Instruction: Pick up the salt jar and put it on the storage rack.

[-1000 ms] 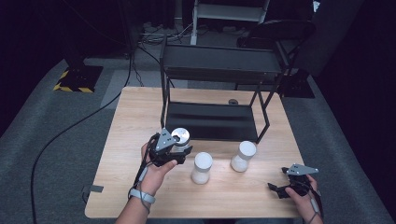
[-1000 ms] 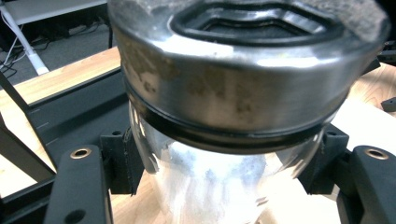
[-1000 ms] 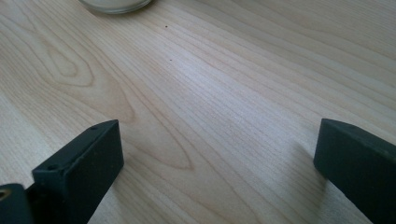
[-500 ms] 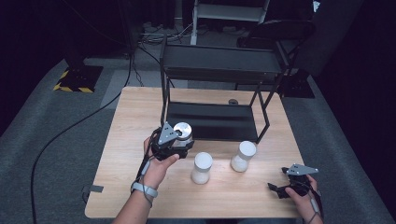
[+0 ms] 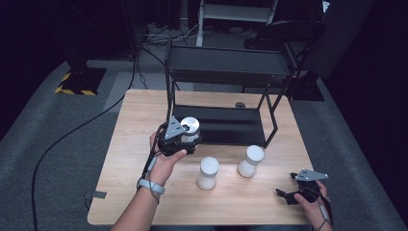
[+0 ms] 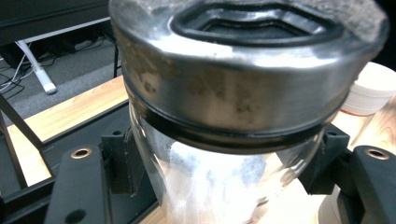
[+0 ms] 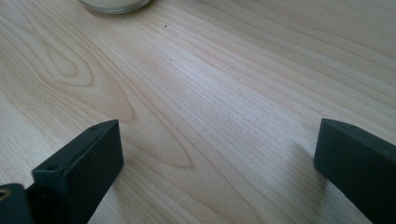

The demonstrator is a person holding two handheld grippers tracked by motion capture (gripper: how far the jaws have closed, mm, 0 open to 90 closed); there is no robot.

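Left hand-held gripper [image 5: 185, 137] clamped on metal-lidded glass jar [image 5: 189, 127], held above tabletop [image 5: 134, 120] at front edge of black shelf rack [image 5: 226, 126]. Right hand-held gripper [image 5: 292, 192] jaws wide, nothing between, low over tabletop near right corner. Two white-lidded jars [image 5: 208, 173] stand between.

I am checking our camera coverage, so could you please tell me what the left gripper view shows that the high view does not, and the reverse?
Left gripper view: the glass wall of the metal-lidded jar, the white powder inside, and the dark recess in its lid, clamped by the left hand-held gripper.

High view: the black two-tier rack, the right hand-held gripper resting open near the table's edge, and the second white-lidded jar.

Both: the held jar, one white-lidded jar, the wooden table.
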